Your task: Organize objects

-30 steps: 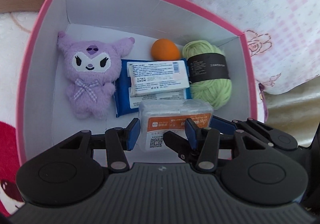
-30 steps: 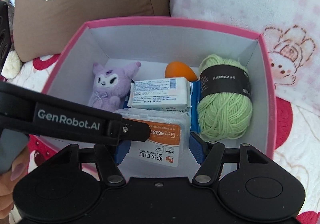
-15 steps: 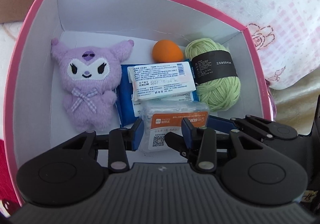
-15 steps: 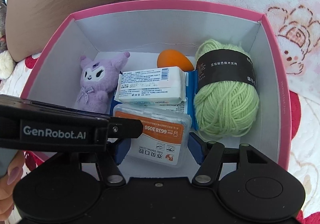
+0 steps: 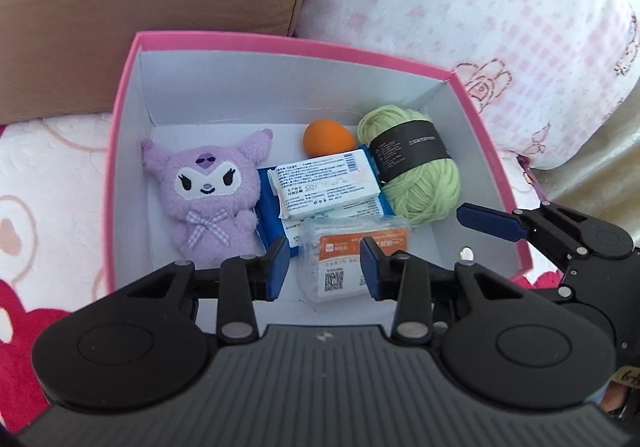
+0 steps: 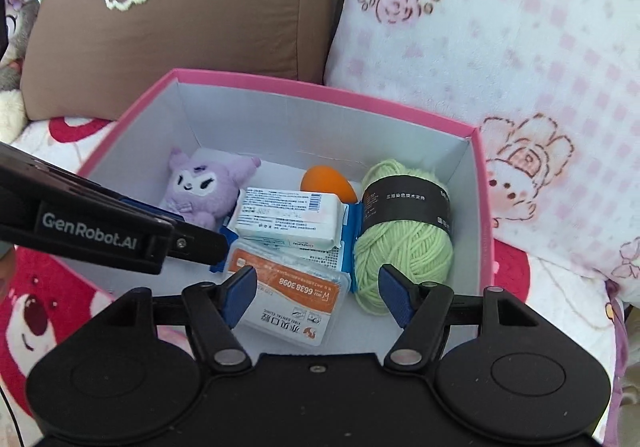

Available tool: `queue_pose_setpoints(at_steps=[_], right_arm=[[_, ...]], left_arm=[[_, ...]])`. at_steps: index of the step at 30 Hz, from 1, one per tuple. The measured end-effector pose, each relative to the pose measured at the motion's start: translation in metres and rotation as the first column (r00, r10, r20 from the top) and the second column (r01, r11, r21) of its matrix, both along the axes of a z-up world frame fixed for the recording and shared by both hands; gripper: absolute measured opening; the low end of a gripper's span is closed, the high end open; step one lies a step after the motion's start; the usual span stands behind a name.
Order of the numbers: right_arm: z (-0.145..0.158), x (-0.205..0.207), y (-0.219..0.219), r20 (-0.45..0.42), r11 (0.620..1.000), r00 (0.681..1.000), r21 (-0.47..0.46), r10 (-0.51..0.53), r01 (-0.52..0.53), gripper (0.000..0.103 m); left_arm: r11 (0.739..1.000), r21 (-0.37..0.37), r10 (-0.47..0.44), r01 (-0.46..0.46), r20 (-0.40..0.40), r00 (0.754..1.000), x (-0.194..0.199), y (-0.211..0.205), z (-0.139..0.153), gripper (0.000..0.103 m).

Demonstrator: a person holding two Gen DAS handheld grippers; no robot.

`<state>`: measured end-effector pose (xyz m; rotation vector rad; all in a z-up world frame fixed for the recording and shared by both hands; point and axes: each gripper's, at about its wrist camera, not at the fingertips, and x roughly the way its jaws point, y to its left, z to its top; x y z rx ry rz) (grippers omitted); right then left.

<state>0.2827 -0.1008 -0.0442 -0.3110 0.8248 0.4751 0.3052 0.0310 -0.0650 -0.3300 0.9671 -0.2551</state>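
Observation:
A pink box (image 5: 280,43) (image 6: 320,85) holds a purple plush (image 5: 204,195) (image 6: 200,187), an orange egg-shaped ball (image 5: 326,137) (image 6: 326,183), green yarn (image 5: 416,171) (image 6: 404,243), a white packet on a blue one (image 5: 324,183) (image 6: 288,219), and a clear floss-pick box with an orange label (image 5: 352,251) (image 6: 292,295). My left gripper (image 5: 324,267) is open above the floss box, holding nothing. My right gripper (image 6: 316,295) is open and empty above the box's near side; it also shows in the left wrist view (image 5: 492,225).
The box sits on a white bedspread with red bear prints (image 6: 36,311). A brown cushion (image 6: 192,7) and a pink rose-print pillow (image 6: 500,27) stand right behind it. The left gripper's arm (image 6: 92,231) crosses the right wrist view at left.
Both grippers have pulled up and back from the box, so more of the cushions shows. The left gripper's jaws have widened. The objects in the box have not moved.

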Motion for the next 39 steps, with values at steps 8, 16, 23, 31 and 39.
queue_pose_setpoints(at_steps=[8, 16, 23, 31, 39], right_arm=[[0.031, -0.018, -0.014, -0.014, 0.997, 0.999, 0.059, -0.05, 0.051, 0.071], [0.058, -0.045, -0.028, -0.012, 0.993, 0.997, 0.088, -0.077, 0.078, 0.071], [0.082, -0.076, -0.036, -0.023, 0.989, 0.997, 0.126, -0.072, 0.075, 0.071], [0.107, -0.109, -0.043, -0.032, 0.986, 0.998, 0.156, -0.059, 0.063, 0.071], [0.121, -0.146, -0.054, -0.022, 0.985, 0.998, 0.161, -0.059, 0.062, 0.072]], left_arm=[[0.999, 0.022, -0.042, 0.042, 0.034, 0.999, -0.015, -0.003, 0.029, 0.037], [0.998, 0.041, -0.042, 0.04, 0.065, 0.997, -0.046, -0.003, 0.057, 0.037], [0.991, 0.126, -0.057, 0.044, 0.098, 0.994, -0.088, -0.012, 0.093, 0.037], [0.984, 0.174, -0.049, 0.034, 0.083, 0.995, -0.127, -0.015, 0.12, 0.038], [0.979, 0.201, -0.056, 0.034, 0.104, 0.993, -0.168, -0.018, 0.138, 0.041]])
